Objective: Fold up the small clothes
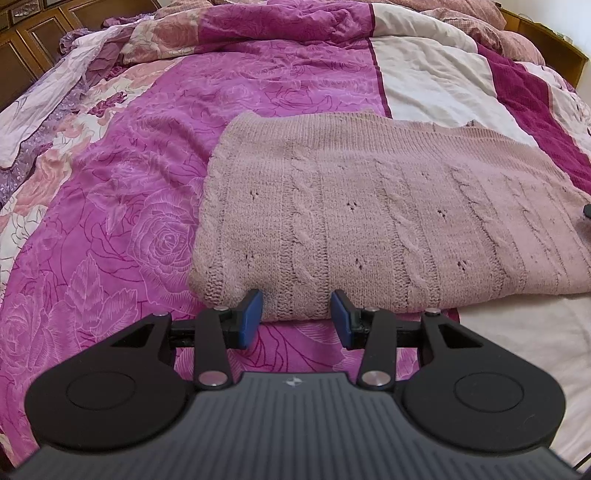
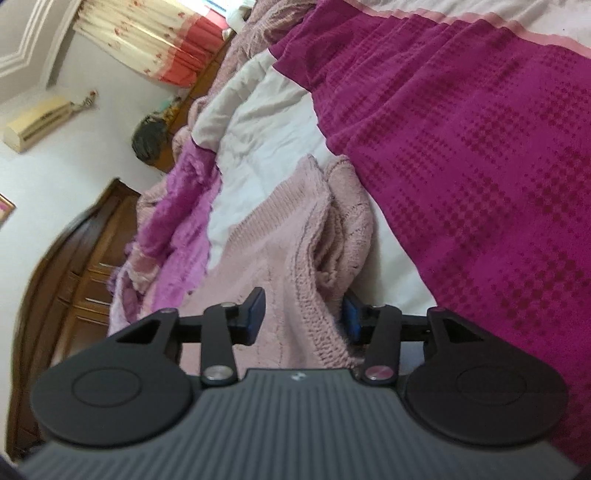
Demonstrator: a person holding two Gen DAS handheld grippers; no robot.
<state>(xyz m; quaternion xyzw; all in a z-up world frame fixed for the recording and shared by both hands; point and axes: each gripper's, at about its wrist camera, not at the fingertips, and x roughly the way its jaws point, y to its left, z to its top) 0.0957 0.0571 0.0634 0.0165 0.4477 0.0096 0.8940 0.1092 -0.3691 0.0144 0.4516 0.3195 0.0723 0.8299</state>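
Observation:
A pale pink cable-knit sweater (image 1: pixel 369 206) lies folded flat on the bed, its long side running left to right. My left gripper (image 1: pixel 296 314) is open, its blue pads at either side of the sweater's near left edge, not closed on it. In the right wrist view the same sweater (image 2: pixel 291 258) shows with its layered edge between the fingers of my right gripper (image 2: pixel 304 314), which is tilted sideways and stands open around that edge. The right pad is partly hidden behind the knit.
The bed is covered by a magenta rose-print quilt (image 1: pixel 122 206) with white (image 1: pixel 432 85) and dark crimson (image 2: pixel 480 166) patches. Bunched bedding lies at the far end. A wooden headboard (image 1: pixel 33 33) and wooden cabinet (image 2: pixel 74 280) stand beyond the bed.

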